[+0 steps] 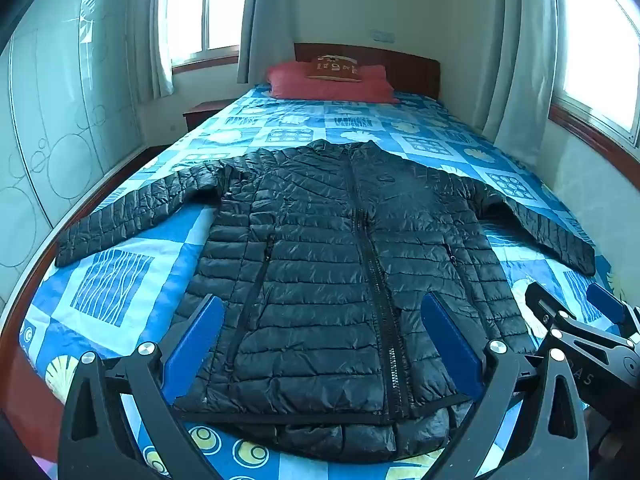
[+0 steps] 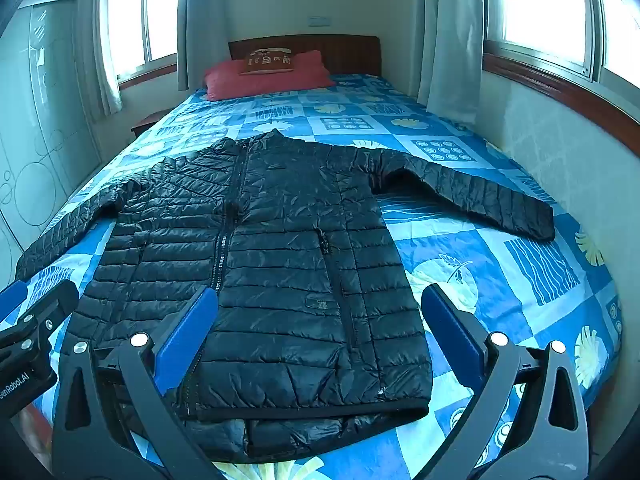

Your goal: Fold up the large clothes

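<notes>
A black quilted puffer jacket [image 1: 320, 248] [image 2: 272, 248] lies front up on the bed, zipped, both sleeves spread out to the sides, hem nearest me. My left gripper [image 1: 322, 320] hovers open above the jacket's lower front, its blue fingers [image 1: 196, 344] wide apart with nothing between them. My right gripper [image 2: 320, 320] is open too, above the hem's right part, also holding nothing. In the left wrist view the right gripper [image 1: 580, 312] shows at the right edge; in the right wrist view the left gripper [image 2: 32, 312] shows at the left edge.
The bed's blue patterned cover [image 1: 120, 280] [image 2: 500, 280] surrounds the jacket. A red pillow [image 1: 332, 84] and a small cushion [image 2: 272, 62] lie by the wooden headboard [image 1: 408, 64]. A wardrobe [image 1: 60, 120] stands left, a wall with curtained windows [image 2: 540, 20] right.
</notes>
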`<move>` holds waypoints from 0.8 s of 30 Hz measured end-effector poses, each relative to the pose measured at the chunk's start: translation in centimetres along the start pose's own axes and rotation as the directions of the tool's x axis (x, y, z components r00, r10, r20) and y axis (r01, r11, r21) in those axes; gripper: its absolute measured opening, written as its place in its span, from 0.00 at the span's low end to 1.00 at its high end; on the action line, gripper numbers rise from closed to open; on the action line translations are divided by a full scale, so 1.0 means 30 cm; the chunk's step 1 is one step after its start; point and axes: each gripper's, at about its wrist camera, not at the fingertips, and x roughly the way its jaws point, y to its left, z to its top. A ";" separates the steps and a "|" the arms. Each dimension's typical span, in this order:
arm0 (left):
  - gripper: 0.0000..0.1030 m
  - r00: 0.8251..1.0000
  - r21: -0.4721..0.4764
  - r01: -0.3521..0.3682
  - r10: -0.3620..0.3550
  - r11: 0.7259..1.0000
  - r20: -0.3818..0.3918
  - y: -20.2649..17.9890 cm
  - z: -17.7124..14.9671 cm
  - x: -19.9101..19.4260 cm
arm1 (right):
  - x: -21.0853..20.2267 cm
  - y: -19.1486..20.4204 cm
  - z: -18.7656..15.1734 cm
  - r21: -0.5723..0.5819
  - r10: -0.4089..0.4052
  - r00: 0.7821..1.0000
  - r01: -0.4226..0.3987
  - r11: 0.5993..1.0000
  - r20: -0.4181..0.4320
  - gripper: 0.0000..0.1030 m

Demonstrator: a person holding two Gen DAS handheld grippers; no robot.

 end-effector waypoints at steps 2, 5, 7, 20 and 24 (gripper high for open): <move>0.95 1.000 0.001 -0.004 0.004 1.000 0.001 0.000 0.000 0.000 | 0.000 0.001 0.000 -0.002 -0.002 1.000 0.002 1.000 -0.002 0.98; 0.95 1.000 0.004 -0.008 0.008 1.000 0.004 -0.001 0.000 0.001 | -0.001 0.001 0.000 -0.002 -0.002 1.000 0.002 1.000 -0.001 0.98; 0.95 1.000 0.001 -0.008 0.008 1.000 -0.001 -0.001 0.000 0.003 | -0.001 0.001 0.001 -0.002 -0.002 1.000 0.002 1.000 -0.001 0.98; 0.95 1.000 -0.007 -0.011 0.011 1.000 0.002 0.007 0.004 -0.001 | -0.004 0.002 0.001 -0.001 -0.001 1.000 0.001 1.000 -0.001 0.98; 0.95 1.000 -0.006 -0.010 0.010 1.000 0.003 0.012 0.009 -0.003 | -0.005 0.002 0.002 -0.003 -0.002 1.000 0.002 1.000 -0.002 0.98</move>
